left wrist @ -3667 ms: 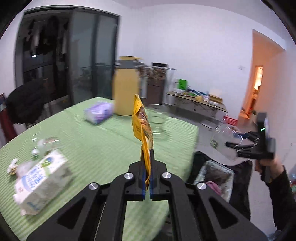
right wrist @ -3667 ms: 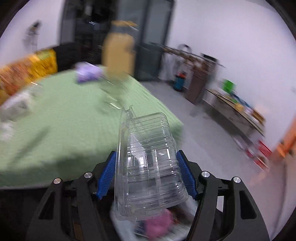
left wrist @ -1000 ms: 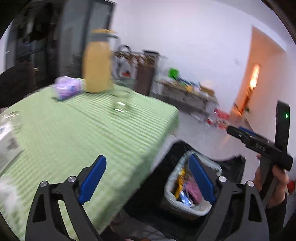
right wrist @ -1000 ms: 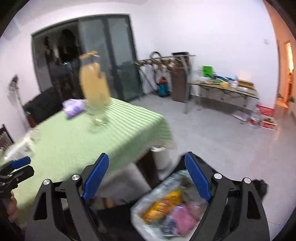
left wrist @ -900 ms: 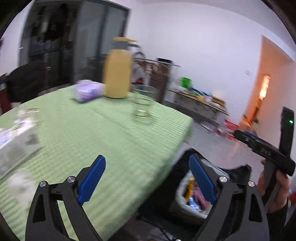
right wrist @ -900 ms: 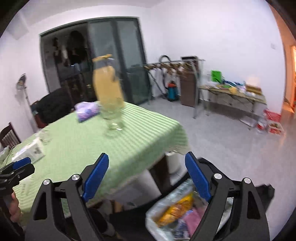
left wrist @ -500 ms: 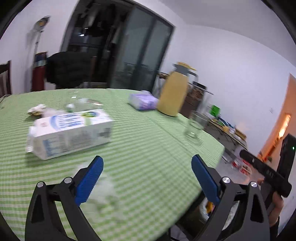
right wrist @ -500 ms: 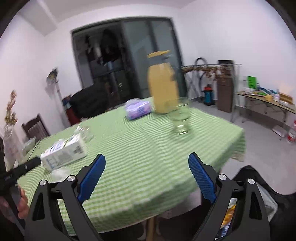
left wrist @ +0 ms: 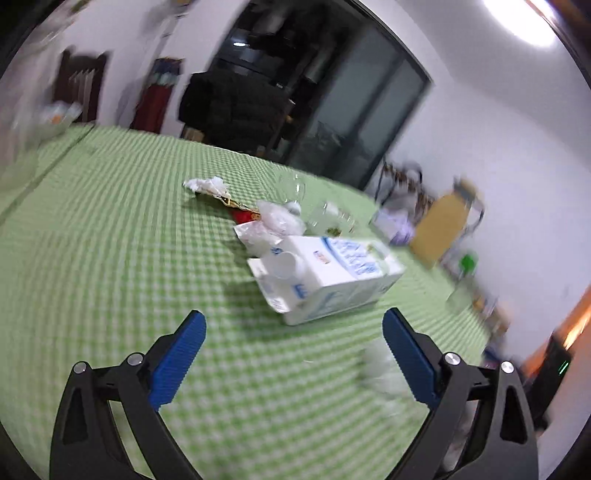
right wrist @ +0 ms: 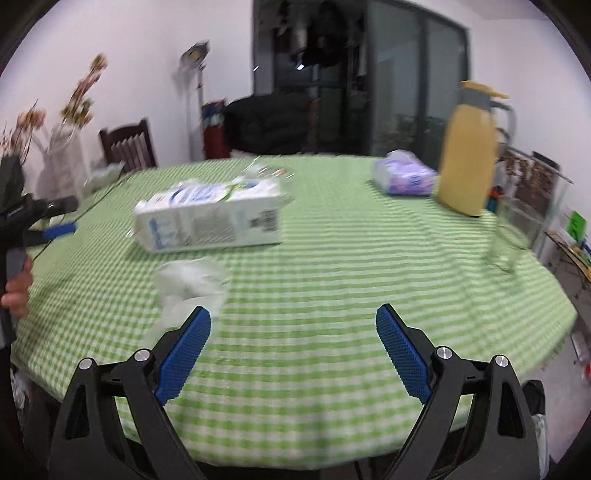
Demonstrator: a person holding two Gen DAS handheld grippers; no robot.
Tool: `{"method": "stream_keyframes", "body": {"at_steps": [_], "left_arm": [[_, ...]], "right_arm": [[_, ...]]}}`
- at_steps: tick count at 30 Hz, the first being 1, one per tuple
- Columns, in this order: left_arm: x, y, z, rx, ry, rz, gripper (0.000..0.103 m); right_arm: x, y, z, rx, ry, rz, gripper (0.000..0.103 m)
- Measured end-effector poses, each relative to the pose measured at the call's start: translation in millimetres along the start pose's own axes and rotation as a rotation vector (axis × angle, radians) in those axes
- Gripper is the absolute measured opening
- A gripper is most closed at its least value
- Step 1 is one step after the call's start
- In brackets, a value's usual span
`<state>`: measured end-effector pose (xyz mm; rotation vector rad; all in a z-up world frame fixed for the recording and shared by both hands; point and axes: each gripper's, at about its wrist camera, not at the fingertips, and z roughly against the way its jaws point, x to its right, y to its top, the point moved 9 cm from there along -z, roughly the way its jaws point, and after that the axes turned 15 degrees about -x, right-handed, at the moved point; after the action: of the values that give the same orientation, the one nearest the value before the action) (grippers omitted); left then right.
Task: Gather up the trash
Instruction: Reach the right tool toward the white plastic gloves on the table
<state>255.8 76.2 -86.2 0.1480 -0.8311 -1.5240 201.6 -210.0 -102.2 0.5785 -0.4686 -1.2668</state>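
Bright room, glowing ceiling light [left wrist: 524, 22] top right, blurry smeared pictures, round bent edges with dark corners, soft shadow beside milk carton [left wrist: 332, 273]

Both the left gripper [left wrist: 291, 343] and the right gripper [right wrist: 293, 338] pointed downward, blue fingers [right wrist: 184, 349] spread wide, gripping nothing.

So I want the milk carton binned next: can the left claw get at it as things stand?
Probably yes. The left claw is open and empty, and the milk carton lies on its side just ahead on bare tablecloth. The crumpled wrappers sit behind it, not in the way.
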Motion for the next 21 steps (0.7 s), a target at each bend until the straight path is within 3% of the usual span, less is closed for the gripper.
{"method": "stream_keyframes", "body": {"at_steps": [2, 4, 6, 8, 11, 17, 21], "left_arm": [[-3.3, 3.2, -19.2, -0.087, 0.062, -0.098, 0.093], [-2.6, 6.5, -38.8, -0.17, 0.053, -0.206, 0.093], [-0.3, 18.6, -53.9, -0.187, 0.036, -0.328, 0.093], [-8.6, 30.5, -63.9, -0.189, 0.074, -0.364, 0.093], [-17.3, 44.1, -84.3, -0.237, -0.012, -0.372, 0.093], [8.1, 32.0, -108.1, -0.303, -0.124, -0.525, 0.092], [16.6, 39.2, -106.9, -0.278, -0.176, -0.513, 0.089]], "right_arm": [[-19.0, 0.8, -9.4, -0.024, 0.024, 0.023, 0.088], [-34.6, 0.3, -16.5, -0.038, 0.05, 0.046, 0.088], [-43.1, -1.4, -21.9, -0.051, 0.063, 0.064, 0.088], [-49.8, -3.1, -29.6, -0.071, 0.069, 0.084, 0.088], [-56.5, -5.8, -38.1, -0.109, 0.099, 0.098, 0.088], [-69.6, -5.7, -50.8, -0.142, 0.122, 0.104, 0.088], [-79.2, -2.2, -62.7, -0.157, 0.131, 0.1, 0.088]]}}
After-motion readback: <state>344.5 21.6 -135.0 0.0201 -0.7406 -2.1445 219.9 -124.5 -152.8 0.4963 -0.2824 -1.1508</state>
